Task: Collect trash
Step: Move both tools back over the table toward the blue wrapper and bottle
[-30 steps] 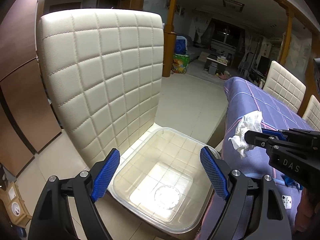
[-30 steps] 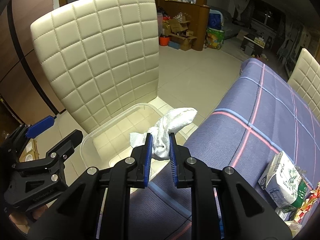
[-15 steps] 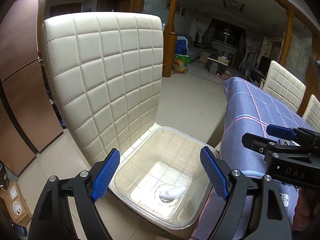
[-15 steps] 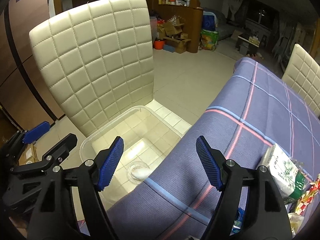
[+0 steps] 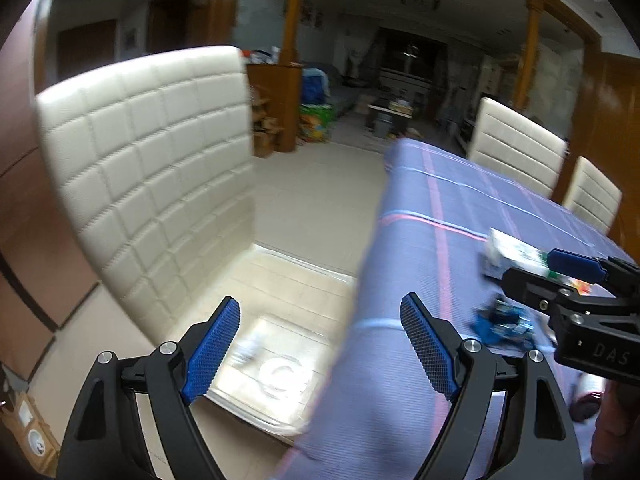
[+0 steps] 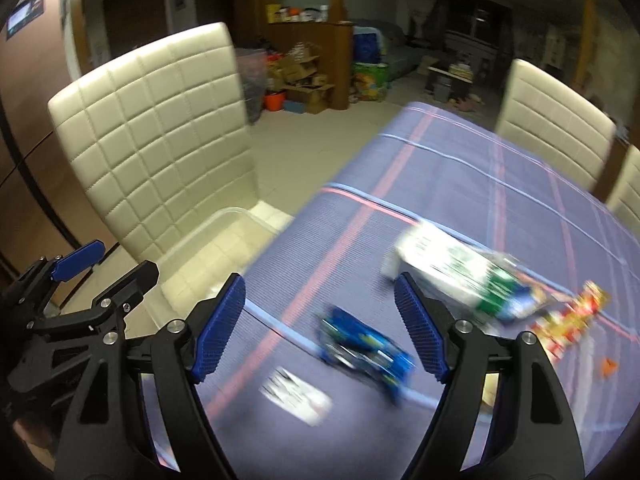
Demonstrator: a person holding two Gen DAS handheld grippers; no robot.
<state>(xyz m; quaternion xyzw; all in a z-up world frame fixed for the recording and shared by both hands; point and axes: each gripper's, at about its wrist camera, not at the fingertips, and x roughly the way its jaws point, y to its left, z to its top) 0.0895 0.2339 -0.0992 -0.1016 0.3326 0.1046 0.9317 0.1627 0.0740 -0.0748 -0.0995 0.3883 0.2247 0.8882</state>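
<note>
A clear plastic bin (image 5: 280, 292) sits on the seat of a cream quilted chair (image 5: 152, 168), with a white tissue (image 5: 248, 346) lying in it. My left gripper (image 5: 320, 344) is open and empty above the bin's table-side rim. My right gripper (image 6: 320, 320) is open and empty over the purple tablecloth (image 6: 460, 184). Just ahead of it lie a crumpled blue wrapper (image 6: 366, 350), a white and green pack (image 6: 460, 276), a red and yellow wrapper (image 6: 572, 320) and a small white card (image 6: 296, 394). The views are blurred by motion.
Two more cream chairs (image 5: 516, 148) stand on the table's far side. The bin's corner (image 6: 224, 224) also shows in the right wrist view. Boxes and bags (image 6: 304, 76) stand on the tiled floor far behind. A dark can-like object (image 5: 586, 396) lies near the right gripper.
The right gripper opened and dropped the tissue into the bin, then swung right over the table toward the wrappers. The left gripper also turned right, staying open.
</note>
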